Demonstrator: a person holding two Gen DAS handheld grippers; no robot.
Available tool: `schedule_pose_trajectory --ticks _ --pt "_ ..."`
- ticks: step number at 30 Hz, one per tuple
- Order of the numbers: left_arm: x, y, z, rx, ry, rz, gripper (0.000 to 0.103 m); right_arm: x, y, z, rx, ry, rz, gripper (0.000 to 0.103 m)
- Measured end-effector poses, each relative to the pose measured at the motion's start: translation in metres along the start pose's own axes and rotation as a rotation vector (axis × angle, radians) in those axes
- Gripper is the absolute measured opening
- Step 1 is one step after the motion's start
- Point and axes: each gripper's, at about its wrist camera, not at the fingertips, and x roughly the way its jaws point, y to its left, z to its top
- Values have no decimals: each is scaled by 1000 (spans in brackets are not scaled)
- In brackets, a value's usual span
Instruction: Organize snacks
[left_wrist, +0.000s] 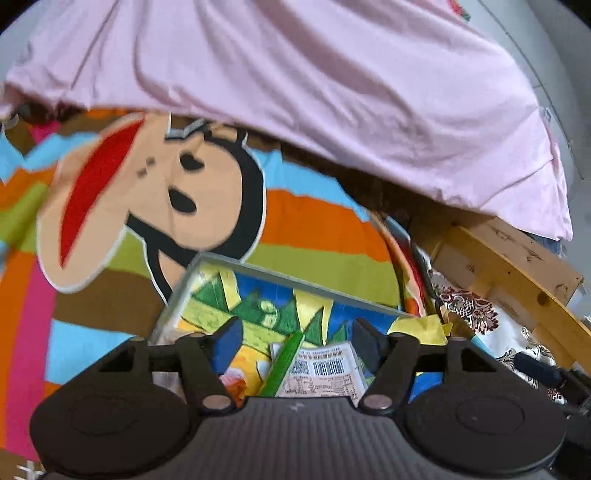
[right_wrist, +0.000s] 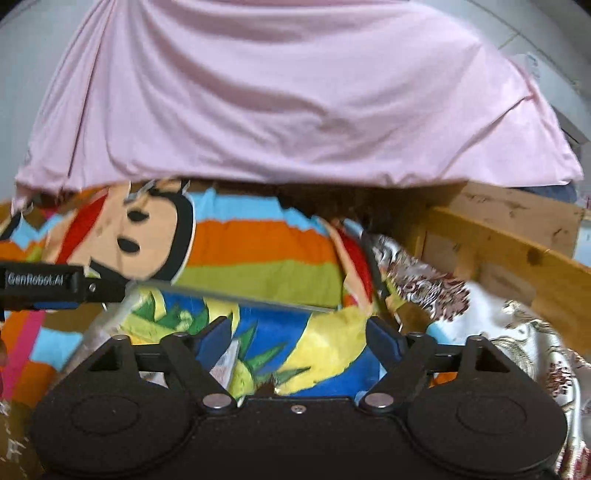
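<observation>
A clear plastic box (left_wrist: 258, 268) sits on a striped cloth and holds several snack packets. Among them are green and yellow packets (left_wrist: 258, 310) and a white packet back with a barcode (left_wrist: 327, 369). My left gripper (left_wrist: 297, 332) hovers over the box, open, with nothing pressed between its pads. In the right wrist view the box rim (right_wrist: 240, 300) crosses above a blue and yellow packet (right_wrist: 325, 343). My right gripper (right_wrist: 299, 332) hangs open just above that packet without gripping it. The left gripper's finger (right_wrist: 40, 284) reaches in from the left edge.
The box rests on a colourful striped cloth with a cartoon monkey face (left_wrist: 155, 199). A pink fabric (left_wrist: 332, 92) hangs across the top of both views. At the right stand a wooden frame (right_wrist: 517, 251) and a maroon-patterned white cloth (right_wrist: 424, 291).
</observation>
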Motion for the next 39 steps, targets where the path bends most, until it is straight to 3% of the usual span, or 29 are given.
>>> schedule_pose_trajectory --ticks 10,13,21,24,39 --pt "-69 -23 3 89 -123 27 99 -65 -19 20 74 -115 36 93" --pt "-91 -30 0 100 -159 34 102 -83 -20 23 81 -140 54 94" --pt "-141 -40 -14 155 -213 66 102 -132 -20 19 79 -178 76 96" --pt "-156 -40 -23 160 -203 74 102 -148 -21 12 87 -178 85 102" --pt "-222 -41 -79 192 -137 114 102 -224 -19 -43 66 -111 106 102"
